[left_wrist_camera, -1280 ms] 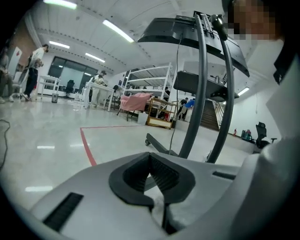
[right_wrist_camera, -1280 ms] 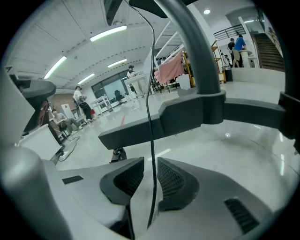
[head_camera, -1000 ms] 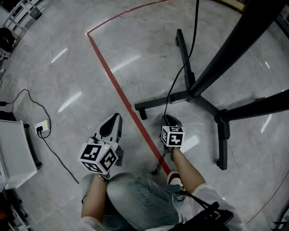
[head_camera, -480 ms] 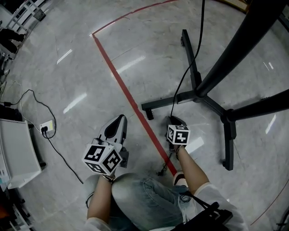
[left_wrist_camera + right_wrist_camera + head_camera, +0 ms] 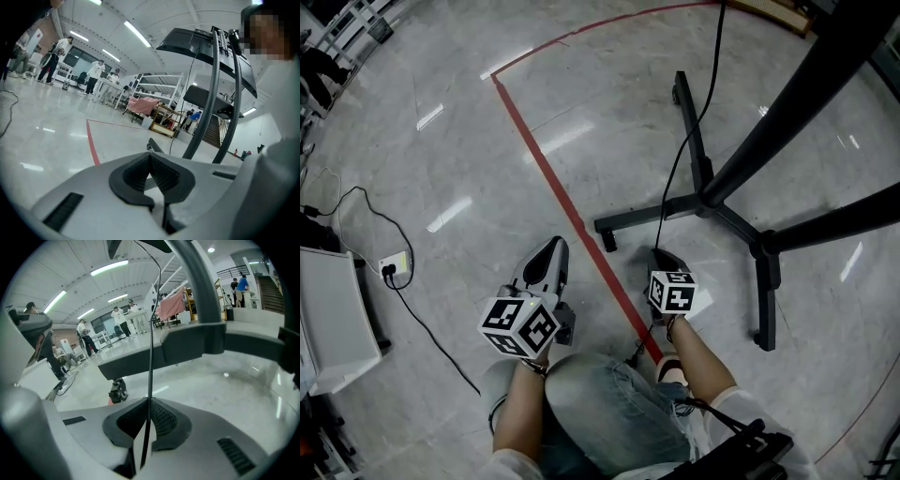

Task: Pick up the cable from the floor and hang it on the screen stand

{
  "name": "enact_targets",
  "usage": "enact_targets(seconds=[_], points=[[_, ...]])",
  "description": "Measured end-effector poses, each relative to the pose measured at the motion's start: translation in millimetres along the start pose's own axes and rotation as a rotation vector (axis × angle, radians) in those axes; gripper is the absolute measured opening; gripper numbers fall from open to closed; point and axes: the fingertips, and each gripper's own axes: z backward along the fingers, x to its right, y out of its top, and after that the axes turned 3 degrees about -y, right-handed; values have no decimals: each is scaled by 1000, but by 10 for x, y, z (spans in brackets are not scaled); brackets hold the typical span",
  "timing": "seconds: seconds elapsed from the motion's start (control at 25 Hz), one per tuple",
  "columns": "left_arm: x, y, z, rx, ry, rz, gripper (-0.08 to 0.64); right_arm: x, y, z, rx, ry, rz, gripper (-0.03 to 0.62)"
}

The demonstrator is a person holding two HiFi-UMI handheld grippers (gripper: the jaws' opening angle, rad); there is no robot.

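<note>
Both are shut: your right hand-held gripper [image 5: 149, 401] pinches the black cable [image 5: 151, 357], your left hand-held gripper [image 5: 151, 157] holds nothing. Neither has really moved.

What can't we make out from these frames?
- Upper end of the cable: cut off by the head view's top edge. The right gripper view loses it at the top too.
- Cable's free end: in the head view, mostly hidden under the right claw and the forearm.
- Hanging spot on the screen stand: the head view cuts off its poles at the upper right, and the left gripper view shows no clear hook.
</note>
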Motion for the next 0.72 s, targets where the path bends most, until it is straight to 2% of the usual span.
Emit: enact_targets(seconds=[0.16, 0.28, 0.44, 0.72], points=[[203, 327, 102, -33, 63, -17, 3, -137, 322, 790, -5, -6, 15, 35], [581, 826, 307, -70, 58, -56, 3, -291, 754, 1580, -23, -17, 89, 35], [1086, 1699, 594, -73, 44, -100, 3, -581, 1537, 2468, -16, -40, 190, 35], [1884, 3241, 1251, -72, 11, -63, 3, -1348, 3309, 3813, 110, -70, 236, 35]])
